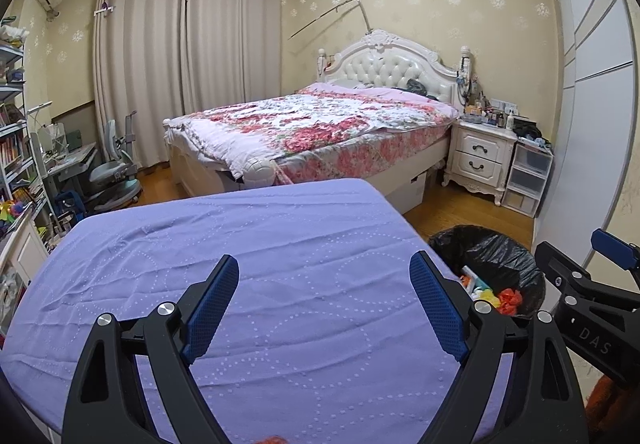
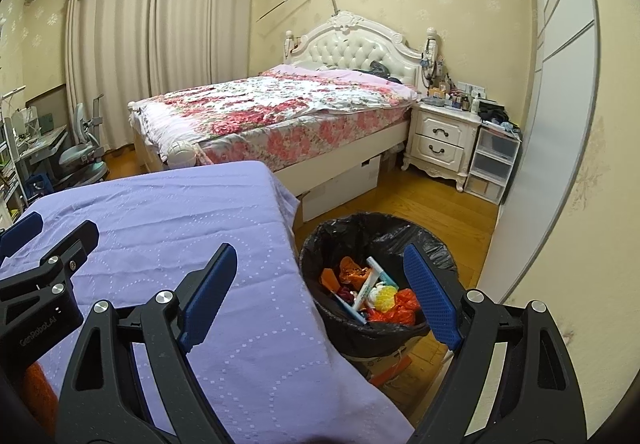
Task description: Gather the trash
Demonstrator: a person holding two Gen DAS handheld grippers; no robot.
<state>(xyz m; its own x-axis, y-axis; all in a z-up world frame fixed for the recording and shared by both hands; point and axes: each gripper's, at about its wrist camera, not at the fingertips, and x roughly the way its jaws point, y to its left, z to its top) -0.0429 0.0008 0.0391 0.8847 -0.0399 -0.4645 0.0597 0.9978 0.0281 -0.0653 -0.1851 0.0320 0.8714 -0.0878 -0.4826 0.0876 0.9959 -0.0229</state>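
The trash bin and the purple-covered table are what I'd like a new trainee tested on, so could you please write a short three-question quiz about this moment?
1. True or false: the left gripper is shut on a piece of trash.
2. Multiple choice: where is the trash bin with the black liner? A) on the purple cloth; B) on the wooden floor beside the table; C) on the bed.
3. Fill in: between the fingers of the right gripper there is ____.

Key
1. False: its jaws stand open over bare cloth.
2. B.
3. Nothing held; the jaws are open, with the cloth edge and the filled bin seen beyond them.
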